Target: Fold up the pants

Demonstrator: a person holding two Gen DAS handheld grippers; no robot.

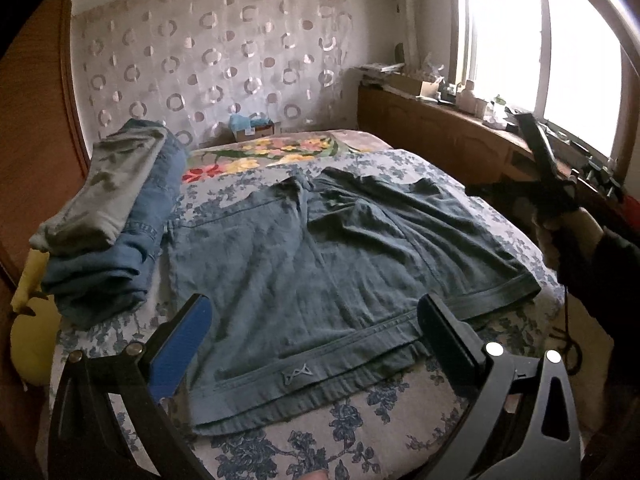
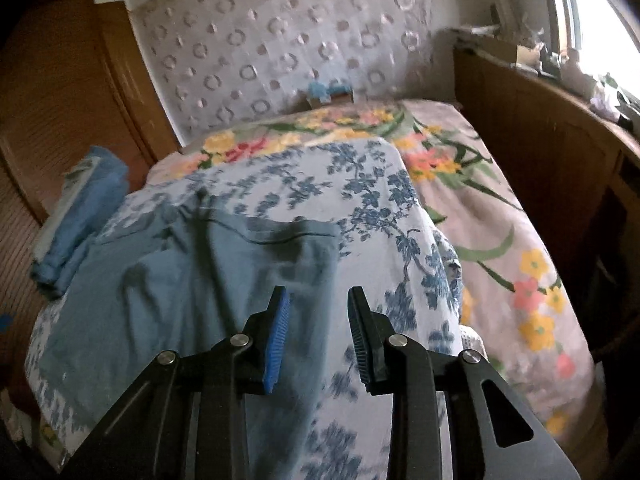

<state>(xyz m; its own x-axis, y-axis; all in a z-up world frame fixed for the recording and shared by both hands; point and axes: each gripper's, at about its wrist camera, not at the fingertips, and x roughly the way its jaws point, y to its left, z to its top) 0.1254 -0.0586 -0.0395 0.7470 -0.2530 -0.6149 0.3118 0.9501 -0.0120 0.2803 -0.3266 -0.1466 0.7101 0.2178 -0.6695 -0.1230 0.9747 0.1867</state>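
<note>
Both jaws spread, gripping nothing: left gripper (image 1: 316,344) straddles pants (image 1: 320,248) waistband, your right gripper (image 2: 318,340) hovers above the edge for the fold.

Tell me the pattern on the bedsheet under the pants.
White bedsheet with blue floral print under the dusty-blue pants; clearest in the right wrist view.

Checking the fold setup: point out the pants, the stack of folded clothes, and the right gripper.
pants (image 1: 320,264), left wrist view, middle of the fabric
stack of folded clothes (image 1: 116,216), left wrist view, top items
right gripper (image 2: 318,340), right wrist view, between fingertips
</note>
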